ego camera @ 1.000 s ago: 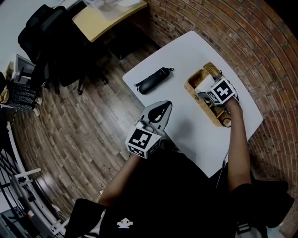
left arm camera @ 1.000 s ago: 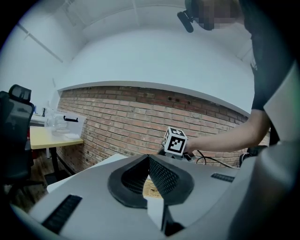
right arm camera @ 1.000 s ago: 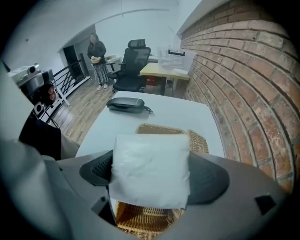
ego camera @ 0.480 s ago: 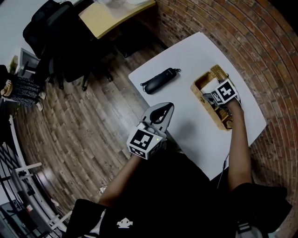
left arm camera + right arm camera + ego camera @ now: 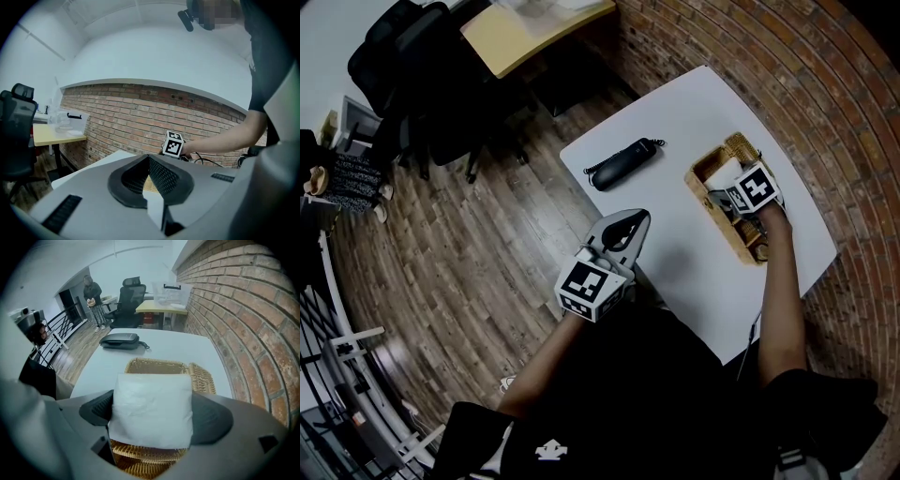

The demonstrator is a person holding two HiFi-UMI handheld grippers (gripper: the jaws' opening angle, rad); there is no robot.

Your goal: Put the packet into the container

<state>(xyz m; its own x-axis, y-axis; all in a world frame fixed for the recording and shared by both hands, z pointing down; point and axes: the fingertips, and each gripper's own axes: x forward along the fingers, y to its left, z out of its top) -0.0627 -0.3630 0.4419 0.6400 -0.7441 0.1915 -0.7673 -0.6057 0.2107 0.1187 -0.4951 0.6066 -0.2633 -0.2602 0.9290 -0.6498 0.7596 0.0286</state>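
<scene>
A white packet (image 5: 152, 408) is clamped between the jaws of my right gripper (image 5: 152, 427), which is shut on it. It hangs just above the open wicker basket (image 5: 140, 366) on the white table (image 5: 103, 366). In the head view the right gripper (image 5: 724, 192) sits over the basket (image 5: 705, 195) with the packet (image 5: 724, 174) showing pale under its marker cube. My left gripper (image 5: 637, 217) hovers at the table's near-left edge, shut and empty; its pads (image 5: 164, 176) meet at the tips.
A black telephone handset (image 5: 623, 161) with a coiled cord lies on the table's far left. Small dark items lie in the basket's near end (image 5: 752, 232). A brick wall (image 5: 243, 310) runs along the right. A desk (image 5: 534, 33) and office chair (image 5: 131, 296) stand beyond.
The head view has shifted slightly. My right gripper stays over the basket with the packet in it, and the left gripper has hardly moved.
</scene>
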